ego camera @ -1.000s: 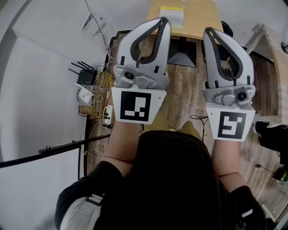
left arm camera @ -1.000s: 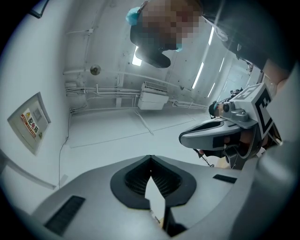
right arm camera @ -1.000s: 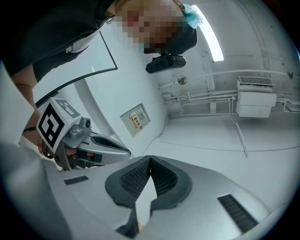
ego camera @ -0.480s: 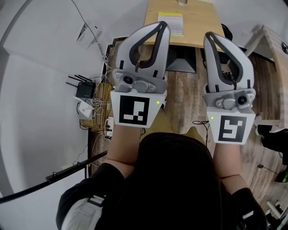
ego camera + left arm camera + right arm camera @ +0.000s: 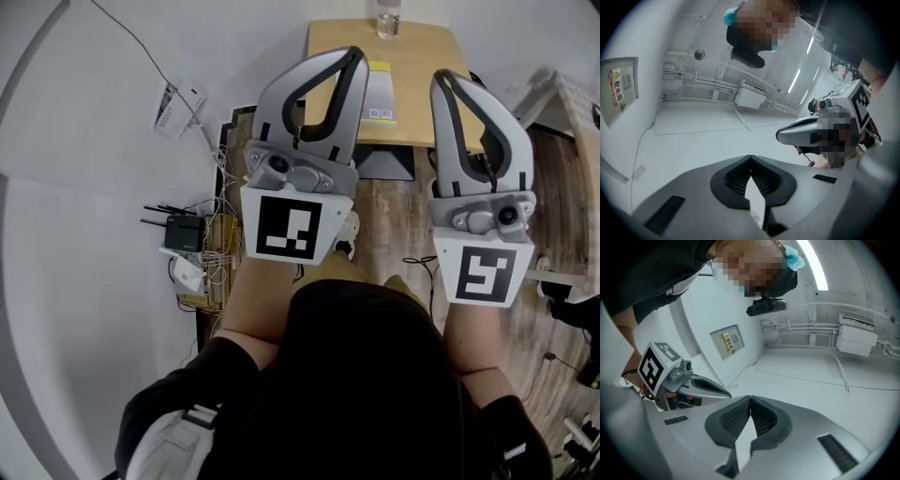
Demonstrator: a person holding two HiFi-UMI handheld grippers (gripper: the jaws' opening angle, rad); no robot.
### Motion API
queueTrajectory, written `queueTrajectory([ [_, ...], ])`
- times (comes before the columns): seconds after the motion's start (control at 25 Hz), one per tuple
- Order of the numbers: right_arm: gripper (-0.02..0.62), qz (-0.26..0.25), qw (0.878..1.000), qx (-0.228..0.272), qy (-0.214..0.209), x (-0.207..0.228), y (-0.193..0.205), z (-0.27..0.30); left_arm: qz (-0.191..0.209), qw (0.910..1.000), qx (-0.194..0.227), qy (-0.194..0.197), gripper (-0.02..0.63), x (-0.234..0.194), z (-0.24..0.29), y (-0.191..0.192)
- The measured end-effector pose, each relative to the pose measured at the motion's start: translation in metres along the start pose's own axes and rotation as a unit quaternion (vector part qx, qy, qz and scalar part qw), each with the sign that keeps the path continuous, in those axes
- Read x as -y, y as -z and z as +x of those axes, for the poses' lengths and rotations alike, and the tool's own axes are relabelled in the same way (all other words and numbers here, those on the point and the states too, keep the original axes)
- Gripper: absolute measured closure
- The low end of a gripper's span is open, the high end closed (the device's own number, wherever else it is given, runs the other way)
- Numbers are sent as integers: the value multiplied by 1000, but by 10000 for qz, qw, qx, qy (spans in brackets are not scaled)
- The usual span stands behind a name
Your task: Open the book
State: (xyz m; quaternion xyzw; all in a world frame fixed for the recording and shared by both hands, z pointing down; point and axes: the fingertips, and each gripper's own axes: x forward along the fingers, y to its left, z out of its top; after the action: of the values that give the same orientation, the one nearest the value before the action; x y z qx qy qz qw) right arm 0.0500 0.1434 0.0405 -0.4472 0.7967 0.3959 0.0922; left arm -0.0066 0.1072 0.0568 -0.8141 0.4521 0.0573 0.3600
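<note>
closed pale book, yellow-topped, flat on table

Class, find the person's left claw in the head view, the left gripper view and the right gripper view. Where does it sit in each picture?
Head view: left claw left of centre, tips over the wooden table.
Left gripper view: left claw at bottom centre, tips together.
Right gripper view: left claw at the left, pointing right.
Shared landmark: right claw, seen in all three views.

Bottle on wooden table; router, cables
</note>
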Motion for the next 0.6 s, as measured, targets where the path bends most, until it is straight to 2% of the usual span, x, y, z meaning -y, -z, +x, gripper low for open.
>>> queueTrajectory([
  [0.6,565,-83,9991,-396,153,3,84,95,-174,9992,-41,371,600,-56,61,90],
])
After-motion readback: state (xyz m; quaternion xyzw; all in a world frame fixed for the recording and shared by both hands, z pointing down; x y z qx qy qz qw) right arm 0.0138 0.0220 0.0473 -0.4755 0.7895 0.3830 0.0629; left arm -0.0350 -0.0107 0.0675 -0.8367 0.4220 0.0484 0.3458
